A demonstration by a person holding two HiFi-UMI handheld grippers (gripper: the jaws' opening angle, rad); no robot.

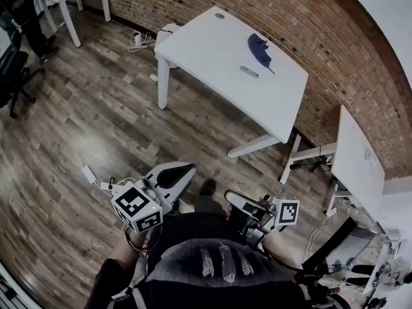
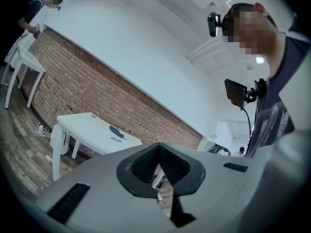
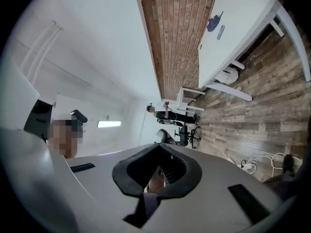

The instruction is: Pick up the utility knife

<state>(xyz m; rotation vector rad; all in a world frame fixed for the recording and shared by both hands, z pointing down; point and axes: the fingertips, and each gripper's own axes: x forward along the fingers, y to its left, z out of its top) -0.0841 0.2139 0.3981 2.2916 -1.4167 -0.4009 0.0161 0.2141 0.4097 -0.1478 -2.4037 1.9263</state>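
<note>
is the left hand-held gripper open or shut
Shut. In the left gripper view, the left hand-held gripper has its jaws closed together, with nothing held between them.

Both grippers are held low, just in front of the torso point(image 1: 212, 262), and point level and away from it.

The left gripper point(image 1: 175, 172) sits off the torso's left side. The left cube point(image 1: 136, 210) is at the end nearer the torso and is tilted. The left forearm point(image 1: 117, 255) runs back along the torso's left edge.

The right gripper point(image 1: 237, 202) sits off the torso's right side. The right cube point(image 1: 286, 212) is beside it on the outer side, and the right forearm point(image 1: 278, 242) is tucked close to the torso.

The two grippers are near each other but apart, angled slightly inward. In each gripper view the jaws are closed together with nothing between them.
</note>
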